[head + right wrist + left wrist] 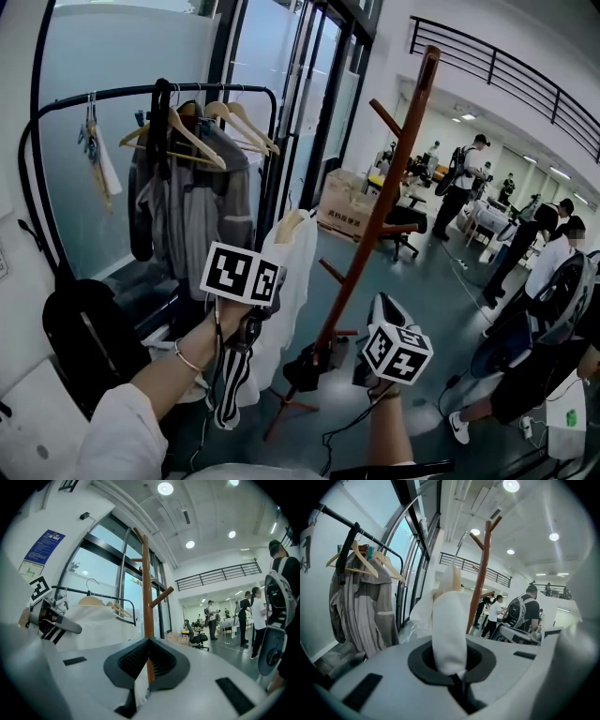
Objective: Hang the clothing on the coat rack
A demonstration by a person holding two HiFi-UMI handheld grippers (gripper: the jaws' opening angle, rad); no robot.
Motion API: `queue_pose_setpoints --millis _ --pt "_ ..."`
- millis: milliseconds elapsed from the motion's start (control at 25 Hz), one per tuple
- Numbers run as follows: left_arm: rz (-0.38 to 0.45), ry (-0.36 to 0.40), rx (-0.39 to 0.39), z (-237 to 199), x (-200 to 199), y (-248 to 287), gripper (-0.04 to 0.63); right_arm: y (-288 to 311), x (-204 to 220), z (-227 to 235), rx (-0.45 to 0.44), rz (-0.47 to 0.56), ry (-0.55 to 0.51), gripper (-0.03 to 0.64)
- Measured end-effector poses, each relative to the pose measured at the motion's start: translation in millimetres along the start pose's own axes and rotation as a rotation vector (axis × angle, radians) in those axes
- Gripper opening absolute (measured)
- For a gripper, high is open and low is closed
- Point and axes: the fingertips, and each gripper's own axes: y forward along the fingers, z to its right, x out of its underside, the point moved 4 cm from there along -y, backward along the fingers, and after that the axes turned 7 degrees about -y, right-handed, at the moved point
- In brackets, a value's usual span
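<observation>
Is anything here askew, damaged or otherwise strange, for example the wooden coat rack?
Nothing stands out. The coat rack leans in the head view, but stands upright in both gripper views. The white garment shows no damage.

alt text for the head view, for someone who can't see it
The left gripper holds up a white garment on a wooden hanger beside a brown coat rack, with the right gripper lower at the right. Behind stands a black clothes rail with grey jackets; people stand in the hall beyond.
</observation>
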Motion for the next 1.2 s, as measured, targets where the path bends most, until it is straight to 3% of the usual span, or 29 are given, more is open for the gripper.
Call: queue_pose_setpoints --millis 1200 --pt "0.043 0.09 -0.03 27.7 -75.7 16.9 0.021 9.6 -24.4 23.2 -0.017 0.005 0.026 0.023"
